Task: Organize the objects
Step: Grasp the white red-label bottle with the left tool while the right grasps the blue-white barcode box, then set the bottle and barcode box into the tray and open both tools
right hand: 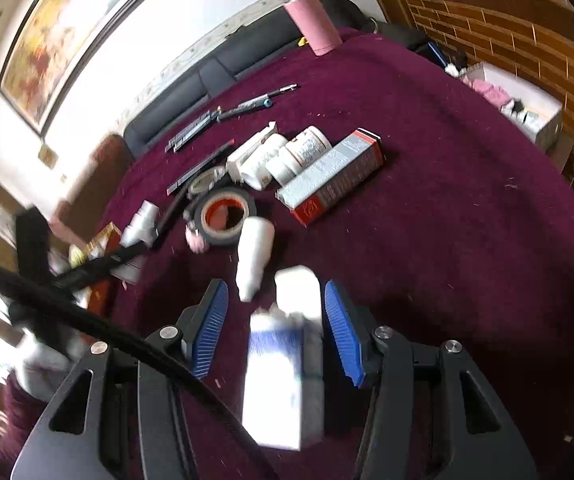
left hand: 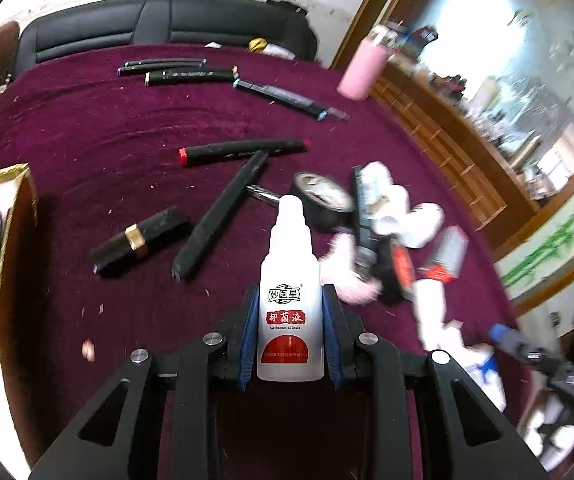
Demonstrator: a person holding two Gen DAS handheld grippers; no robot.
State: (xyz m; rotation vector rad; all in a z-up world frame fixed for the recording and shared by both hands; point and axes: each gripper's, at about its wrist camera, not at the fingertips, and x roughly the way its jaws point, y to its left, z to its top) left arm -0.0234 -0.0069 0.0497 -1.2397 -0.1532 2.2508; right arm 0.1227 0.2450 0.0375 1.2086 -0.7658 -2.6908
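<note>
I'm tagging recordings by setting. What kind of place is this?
Most likely a home living room: a black sofa behind the cloth-covered table, a framed painting on the wall, and a wooden cabinet cluttered with household items.

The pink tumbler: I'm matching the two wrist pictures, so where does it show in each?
Left wrist view: the pink tumbler sits upper right, at the far edge of the maroon cloth, blurred.
Right wrist view: it stands at top centre, upright on the cloth's far edge.
Shared landmark: the black tape roll, mid-picture in both.
</note>
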